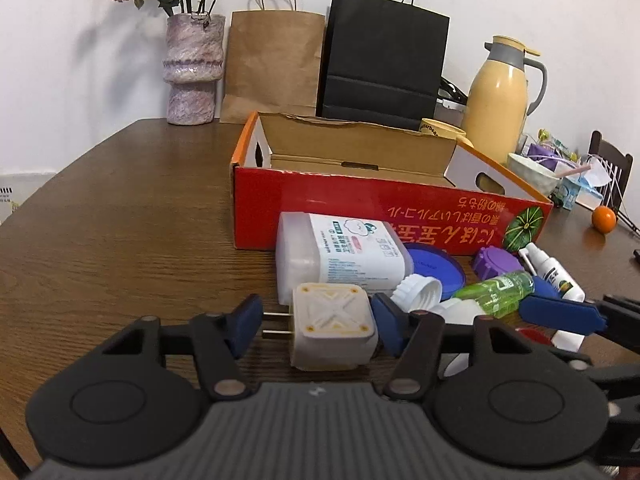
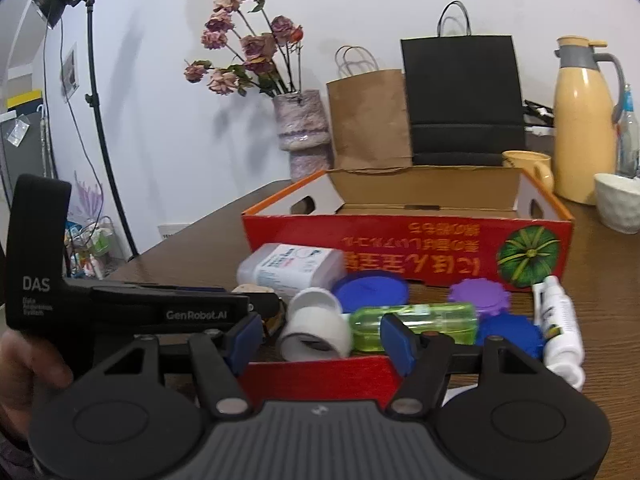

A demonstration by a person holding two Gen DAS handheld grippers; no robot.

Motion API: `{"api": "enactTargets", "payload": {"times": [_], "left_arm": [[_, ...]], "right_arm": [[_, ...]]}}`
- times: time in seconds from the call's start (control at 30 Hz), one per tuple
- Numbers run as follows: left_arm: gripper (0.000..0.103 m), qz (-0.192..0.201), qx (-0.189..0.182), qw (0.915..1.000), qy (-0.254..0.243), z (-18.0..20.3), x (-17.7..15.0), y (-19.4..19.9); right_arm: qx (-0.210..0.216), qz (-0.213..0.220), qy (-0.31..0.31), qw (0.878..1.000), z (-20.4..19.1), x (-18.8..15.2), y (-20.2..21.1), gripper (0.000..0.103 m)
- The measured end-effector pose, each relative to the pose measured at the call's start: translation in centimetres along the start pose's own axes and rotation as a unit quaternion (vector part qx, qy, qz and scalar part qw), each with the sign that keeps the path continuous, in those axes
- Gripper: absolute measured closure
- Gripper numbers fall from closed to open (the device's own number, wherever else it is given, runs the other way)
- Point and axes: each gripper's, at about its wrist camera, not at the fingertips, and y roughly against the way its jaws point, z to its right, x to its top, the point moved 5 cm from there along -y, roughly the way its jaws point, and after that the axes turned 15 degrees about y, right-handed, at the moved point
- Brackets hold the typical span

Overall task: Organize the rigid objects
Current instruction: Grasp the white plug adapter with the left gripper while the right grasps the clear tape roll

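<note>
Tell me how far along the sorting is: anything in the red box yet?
Nothing shows inside the red box. The left hand-held gripper brackets the white plug adapter; the right hand-held gripper straddles a red box edge. Green bottle, lids and spray bottle remain outside.

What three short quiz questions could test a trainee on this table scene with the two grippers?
1. True or false: the green bottle stands upright.
2. What lies between the fingers of the left gripper? A) charger plug B) spoon C) banana
3. Fill in: the object between the fingers of the right gripper has the colour ____.

Key: 1 false, it lies on its side; 2 A; 3 red.
</note>
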Motion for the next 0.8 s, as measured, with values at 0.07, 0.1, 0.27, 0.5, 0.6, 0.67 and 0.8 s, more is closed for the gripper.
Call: {"api": "enactTargets", "payload": {"times": [0.07,0.1,0.27,0.5,0.6,0.67,0.8], "left_arm": [[0.042,0.002,0.005,1.0,-0.007,-0.2,-0.1,0.4],[0.042,0.003,0.008,0.9999,-0.01,-0.2,-0.1,0.6],[0.041,0.017,0.026,0.999,-0.031,-0.4,-0.5,1.5],[0.061,0.023,0.04,0.9985,-0.029,-0.6,-0.7,2.1],[0.06,0.027,0.051,0.9978,-0.033,-0.3,-0.8,2.5],[0.05,0.028,0.058,0.9975,-0.03,-0.2,-1.0,2.6],[0.057,0.032,0.071,0.9962,-0.037,0.1,-1.4,2.6]], "right_arm": [[0.0,-0.01,0.006,1.0,-0.5,0.0,-0.7,0.042],[0.0,-0.016,0.007,1.0,-0.7,0.0,-1.1,0.048],[-0.007,-0.015,0.008,1.0,-1.5,-0.1,-1.8,0.062],[-0.022,0.029,0.015,0.999,-1.4,1.2,0.8,0.063],[-0.035,0.041,0.02,0.998,-0.8,1.7,2.5,0.063],[-0.041,0.046,0.018,0.998,-0.2,1.6,3.7,0.063],[-0.047,0.051,0.015,0.997,0.5,1.1,5.8,0.063]]}}
